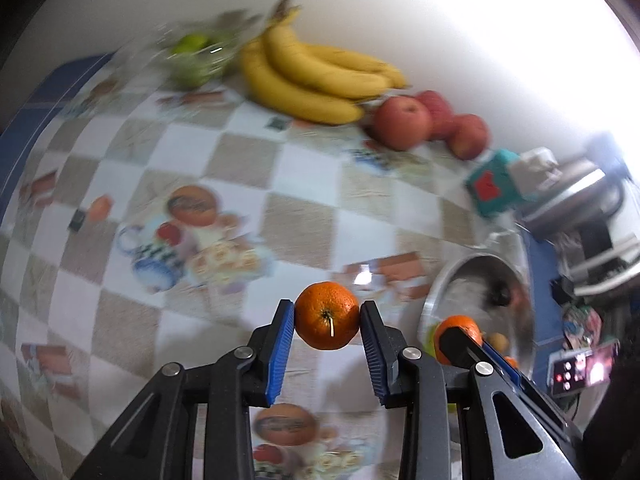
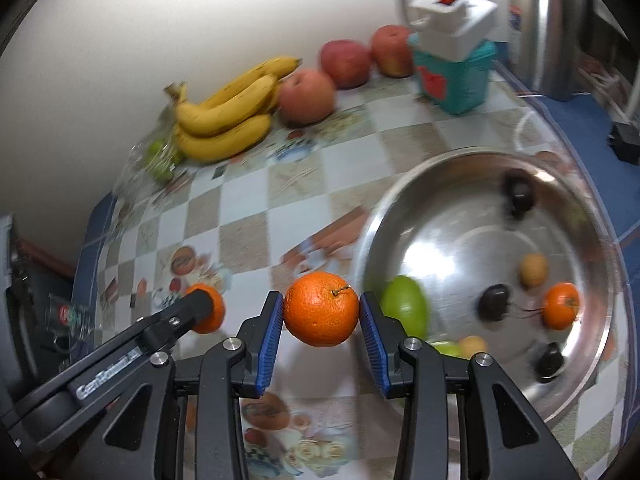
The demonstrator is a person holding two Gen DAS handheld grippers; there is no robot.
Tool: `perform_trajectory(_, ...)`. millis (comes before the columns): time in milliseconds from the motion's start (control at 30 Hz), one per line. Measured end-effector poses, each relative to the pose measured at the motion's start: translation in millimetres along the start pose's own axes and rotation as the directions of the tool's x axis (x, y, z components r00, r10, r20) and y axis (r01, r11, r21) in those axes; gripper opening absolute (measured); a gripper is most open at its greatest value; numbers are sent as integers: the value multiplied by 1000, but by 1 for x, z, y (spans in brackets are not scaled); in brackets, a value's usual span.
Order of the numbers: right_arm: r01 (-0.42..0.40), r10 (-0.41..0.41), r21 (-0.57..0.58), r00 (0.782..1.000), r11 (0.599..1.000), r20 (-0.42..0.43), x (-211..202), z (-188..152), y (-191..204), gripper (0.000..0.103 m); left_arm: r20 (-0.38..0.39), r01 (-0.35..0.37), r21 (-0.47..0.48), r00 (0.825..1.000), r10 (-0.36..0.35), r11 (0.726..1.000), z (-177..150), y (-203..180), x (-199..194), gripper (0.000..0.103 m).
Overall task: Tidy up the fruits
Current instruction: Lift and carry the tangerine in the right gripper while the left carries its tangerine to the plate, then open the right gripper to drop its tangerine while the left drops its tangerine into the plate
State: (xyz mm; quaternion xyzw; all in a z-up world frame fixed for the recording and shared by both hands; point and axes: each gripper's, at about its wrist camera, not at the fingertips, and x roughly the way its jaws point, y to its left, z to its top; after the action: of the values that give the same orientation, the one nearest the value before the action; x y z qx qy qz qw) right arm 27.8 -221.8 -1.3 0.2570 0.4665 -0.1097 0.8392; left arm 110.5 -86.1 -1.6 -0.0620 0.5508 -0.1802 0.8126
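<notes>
My left gripper is shut on an orange and holds it above the checked tablecloth. My right gripper is shut on another orange, just left of a steel bowl. The bowl holds a green fruit, a small orange, dark plums and small tan fruits. Each gripper shows in the other's view with its orange, the right one and the left one. A banana bunch and three red apples lie along the wall.
A clear bag with green fruit lies left of the bananas. A teal and white box stands right of the apples, with a steel kettle behind it. The table's blue edge runs on the left.
</notes>
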Motion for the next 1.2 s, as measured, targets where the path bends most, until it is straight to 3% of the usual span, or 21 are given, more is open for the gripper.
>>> perform_trajectory(233, 97, -103, 109, 994, 989, 42, -16, 8, -50, 41, -1, 75, 164, 997, -76, 984, -7, -54, 7, 36)
perform_trajectory(400, 117, -128, 175, 990, 977, 54, -11, 10, -78, 41, 9, 99, 245, 994, -105, 964, -13, -82, 21, 36)
perform_trajectory(667, 120, -138, 216, 988, 969, 70, 0, 12, -98, 41, 16, 148, 246, 988, -156, 958, -14, -90, 36, 36)
perform_trajectory(1200, 96, -122, 241, 988, 966, 96, 14, 12, -110, 41, -13, 158, 216, 987, -159, 963, -15, -88, 57, 37)
